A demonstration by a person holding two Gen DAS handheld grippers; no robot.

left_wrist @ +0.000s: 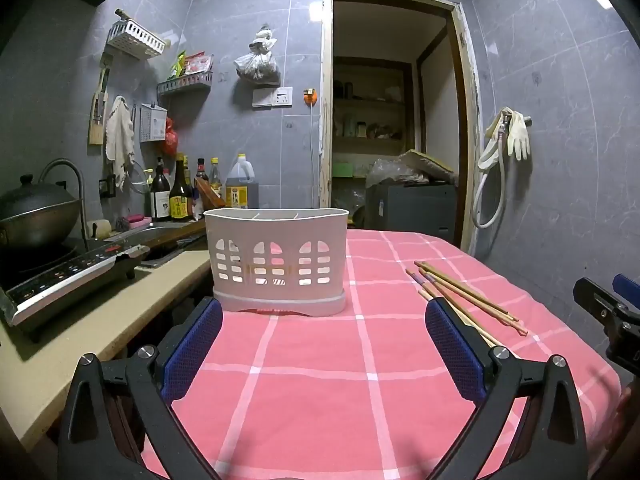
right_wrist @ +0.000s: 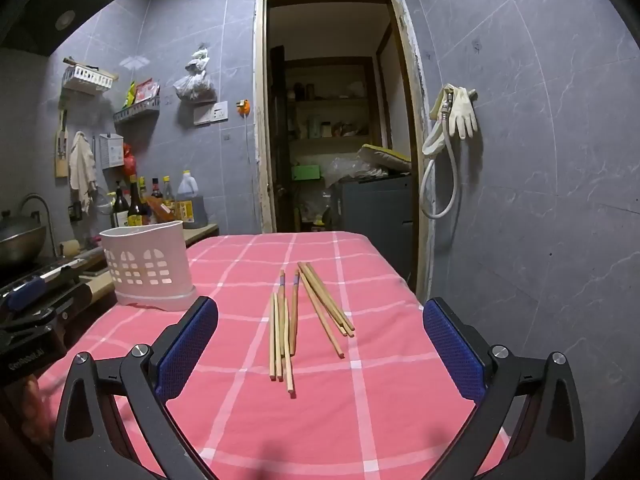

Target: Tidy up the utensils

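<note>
A white slotted utensil holder (left_wrist: pixel 277 261) stands upright on the pink checked tablecloth (left_wrist: pixel 320 380), just beyond my left gripper (left_wrist: pixel 324 320), which is open and empty. Several wooden chopsticks (left_wrist: pixel 468 294) lie loose on the cloth to its right, partly hidden by the right finger. In the right wrist view the chopsticks (right_wrist: pixel 304 316) lie in two loose groups ahead of my right gripper (right_wrist: pixel 320 320), which is open and empty above the cloth (right_wrist: pixel 360 400). The holder (right_wrist: pixel 148 266) stands at the left there.
A counter (left_wrist: pixel 100 320) at the left holds an induction cooker (left_wrist: pixel 68 276), a wok (left_wrist: pixel 36 212) and sauce bottles (left_wrist: pixel 180 196). A doorway (left_wrist: pixel 392 120) opens behind the table. The right gripper's body (left_wrist: pixel 612 320) shows at the right edge.
</note>
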